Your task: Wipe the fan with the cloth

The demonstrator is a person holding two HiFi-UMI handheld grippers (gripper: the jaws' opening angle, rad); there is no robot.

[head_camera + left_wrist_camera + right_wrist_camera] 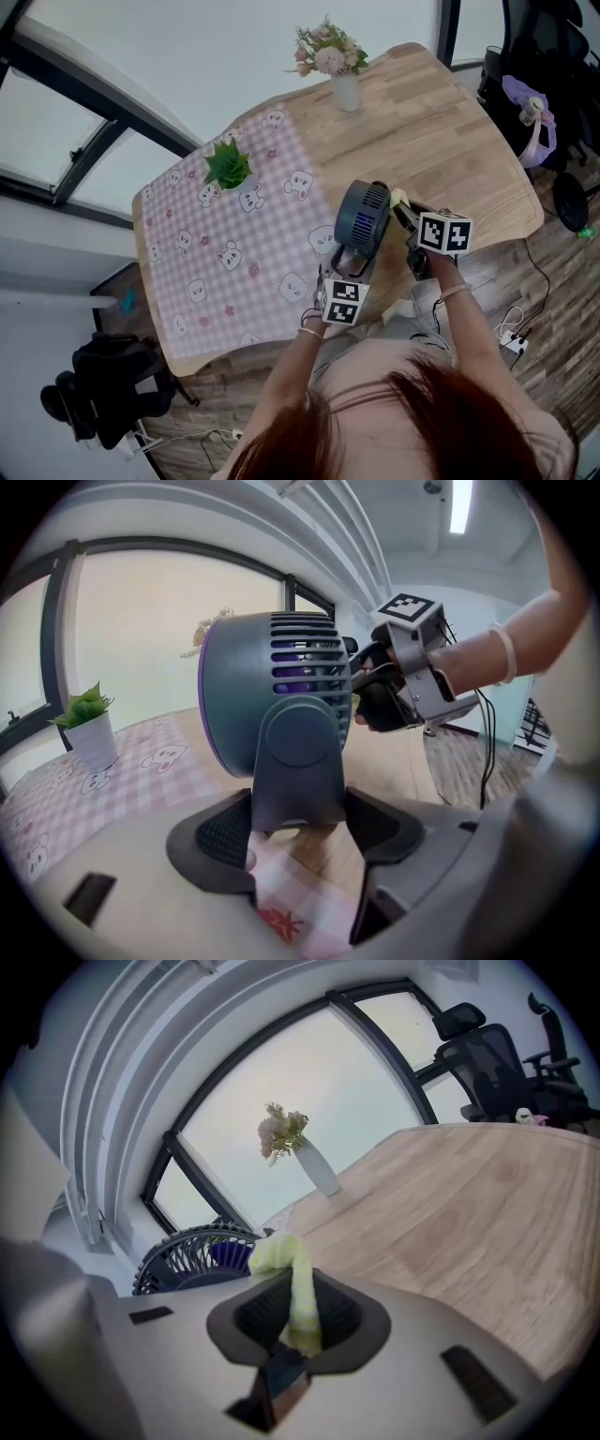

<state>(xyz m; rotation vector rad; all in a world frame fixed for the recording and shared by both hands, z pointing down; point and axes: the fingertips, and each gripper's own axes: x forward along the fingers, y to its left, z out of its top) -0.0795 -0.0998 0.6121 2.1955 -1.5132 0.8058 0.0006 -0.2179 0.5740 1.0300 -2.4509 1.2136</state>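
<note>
Head view: fan (362,217) near table (450,141) edge.

No word, brand name or number can be read anywhere here. The nearest thing to a sign is the black-and-white square marker pattern on the 2 cubes. One is on the left cube (340,302), at 6 o'clock from the fan (361,217). The other is on the right cube (444,232), at 3 o'clock from it. These are coded patterns, not letters. The tablecloth (234,234), at 9 o'clock from the fan, shows only printed animal faces and little flowers. The fan itself shows no legible label.
</note>
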